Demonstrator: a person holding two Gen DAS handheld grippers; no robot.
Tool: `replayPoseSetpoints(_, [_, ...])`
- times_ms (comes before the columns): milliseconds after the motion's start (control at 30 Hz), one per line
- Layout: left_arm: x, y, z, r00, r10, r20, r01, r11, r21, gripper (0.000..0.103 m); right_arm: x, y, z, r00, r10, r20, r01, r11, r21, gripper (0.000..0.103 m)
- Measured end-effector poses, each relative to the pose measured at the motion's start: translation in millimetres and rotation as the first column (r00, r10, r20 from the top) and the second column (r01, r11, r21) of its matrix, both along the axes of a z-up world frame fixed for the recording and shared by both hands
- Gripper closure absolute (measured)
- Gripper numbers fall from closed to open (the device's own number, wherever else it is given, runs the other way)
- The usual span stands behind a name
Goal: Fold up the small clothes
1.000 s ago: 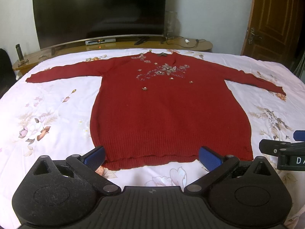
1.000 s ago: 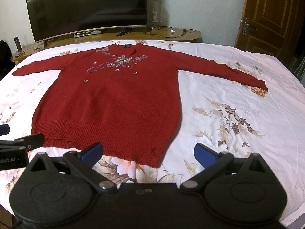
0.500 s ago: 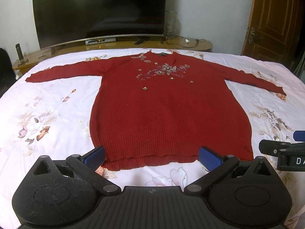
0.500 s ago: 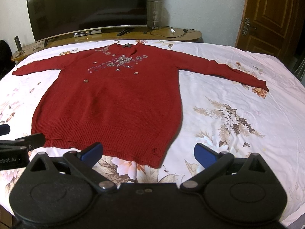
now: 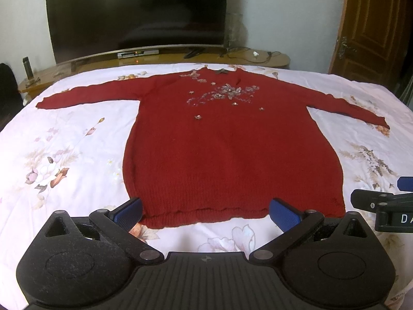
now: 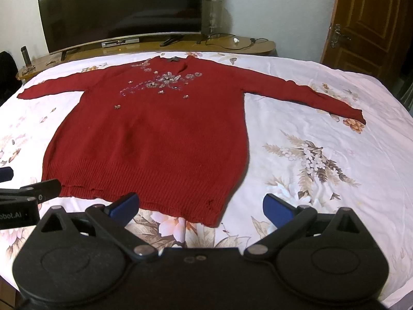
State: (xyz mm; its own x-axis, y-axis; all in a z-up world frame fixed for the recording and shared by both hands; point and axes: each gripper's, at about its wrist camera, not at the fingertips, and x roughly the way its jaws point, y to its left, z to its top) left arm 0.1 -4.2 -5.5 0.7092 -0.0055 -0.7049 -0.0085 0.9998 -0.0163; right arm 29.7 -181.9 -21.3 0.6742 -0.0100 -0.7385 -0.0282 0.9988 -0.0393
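Observation:
A dark red knitted sweater (image 5: 227,149) with sequin flowers on the chest lies flat, face up, on the bed, both sleeves spread out sideways. It also shows in the right wrist view (image 6: 155,139). My left gripper (image 5: 206,210) is open and empty, just in front of the sweater's hem. My right gripper (image 6: 201,205) is open and empty, over the hem's right corner. Each gripper shows at the edge of the other's view, the right one (image 5: 384,201) and the left one (image 6: 28,193).
The bed has a white floral sheet (image 5: 56,160). Behind it stands a low wooden TV bench (image 5: 165,59) with a large dark TV (image 5: 136,13). A brown wooden door (image 5: 371,25) is at the right. A dark object (image 5: 7,87) stands by the bed's far left.

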Motion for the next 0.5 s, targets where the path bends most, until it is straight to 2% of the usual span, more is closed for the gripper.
replayPoseSetpoints(333, [2,1,-1,1.000,-0.001,-0.005,0.001,1.000,-0.003,0.000,0,0,-1,1.000,0.004,0.001,-0.004,1.000,-0.003,0.001])
replayPoseSetpoints(400, [5,5,1,1.000,-0.009,0.009,0.009,1.000,-0.015,0.000,-2,0,0,1.000,0.010,0.026,-0.010,1.000,-0.006,0.001])
replayPoseSetpoints(500, [12,17,7,0.998,0.003,0.057,0.000,0.998,-0.057,0.000,-5,-5,4,0.993,0.020,0.115,-0.018,1.000,-0.022,0.001])
